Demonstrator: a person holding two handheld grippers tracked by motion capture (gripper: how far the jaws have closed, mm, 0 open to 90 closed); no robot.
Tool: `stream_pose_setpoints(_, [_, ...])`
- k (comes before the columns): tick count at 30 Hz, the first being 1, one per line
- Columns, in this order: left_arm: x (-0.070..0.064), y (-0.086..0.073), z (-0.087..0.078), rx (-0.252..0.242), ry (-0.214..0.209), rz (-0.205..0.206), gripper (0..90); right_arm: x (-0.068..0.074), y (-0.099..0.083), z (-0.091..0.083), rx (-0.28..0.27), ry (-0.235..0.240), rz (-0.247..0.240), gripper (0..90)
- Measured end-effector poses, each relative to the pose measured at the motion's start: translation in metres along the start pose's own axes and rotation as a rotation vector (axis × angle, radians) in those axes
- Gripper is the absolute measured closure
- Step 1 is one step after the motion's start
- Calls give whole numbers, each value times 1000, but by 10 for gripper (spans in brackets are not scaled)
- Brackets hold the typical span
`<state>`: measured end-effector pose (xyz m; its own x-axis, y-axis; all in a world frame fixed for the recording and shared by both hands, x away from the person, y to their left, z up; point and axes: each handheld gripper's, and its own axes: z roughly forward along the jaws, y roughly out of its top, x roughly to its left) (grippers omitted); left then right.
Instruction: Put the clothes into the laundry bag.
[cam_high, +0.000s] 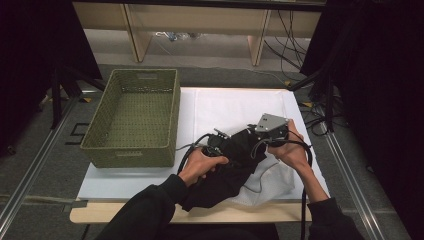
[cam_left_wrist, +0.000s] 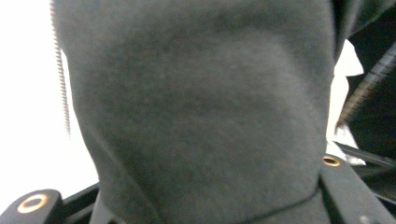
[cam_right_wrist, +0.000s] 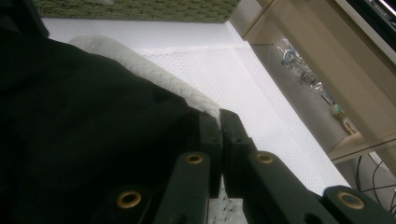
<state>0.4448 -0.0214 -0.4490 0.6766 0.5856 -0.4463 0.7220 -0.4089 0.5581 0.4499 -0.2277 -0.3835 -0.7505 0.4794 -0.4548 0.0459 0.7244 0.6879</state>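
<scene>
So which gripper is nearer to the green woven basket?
Left. The left gripper sits just right of the green woven basket, while the right gripper is farther right, across the black garment.

High view overhead facing forward, gripper views close, all sharing black garment (cam_high: 227, 170)

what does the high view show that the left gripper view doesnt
High view alone: the green basket on the white table cover, both of the person's hands, the left hand and the right hand, each with a hand-held gripper, and a white cloth under the black garment. Left gripper view alone: a zipper running down the garment's edge, and the dark fabric draped close over that gripper's jaws, so their state cannot be told. Both share the black garment and the white surface behind it.
</scene>
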Motion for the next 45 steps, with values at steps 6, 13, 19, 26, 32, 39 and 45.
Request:
stream_pose_setpoints(6, [-4, 8, 4, -18, 68, 34, 486, 0, 1, 1, -7, 3, -8, 898])
stream_pose_setpoints(13, [-3, 12, 2, -47, 95, 5, 266, 1, 0, 1, 0, 5, -17, 898])
stream_pose_setpoints(19, [-15, 2, -30, -113, 74, 29, 167, 2, -2, 3, 4, 9, -15, 898])
stream_pose_setpoints(26, [-21, -29, -54, -108, 63, 119, 165, 2, -2, 2, 10, 3, -2, 898])
stream_pose_setpoints(32, [-12, -61, -28, -17, 79, 189, 156, 2, -2, 2, 11, 3, -2, 898])
stream_pose_setpoints(39, [-14, -49, -10, -87, 11, 167, 546, 3, -1, 4, 12, 10, -4, 898])
stream_pose_setpoints(45, [-27, -30, -25, -131, -2, 109, 628, 2, -1, 2, 5, 6, 0, 898])
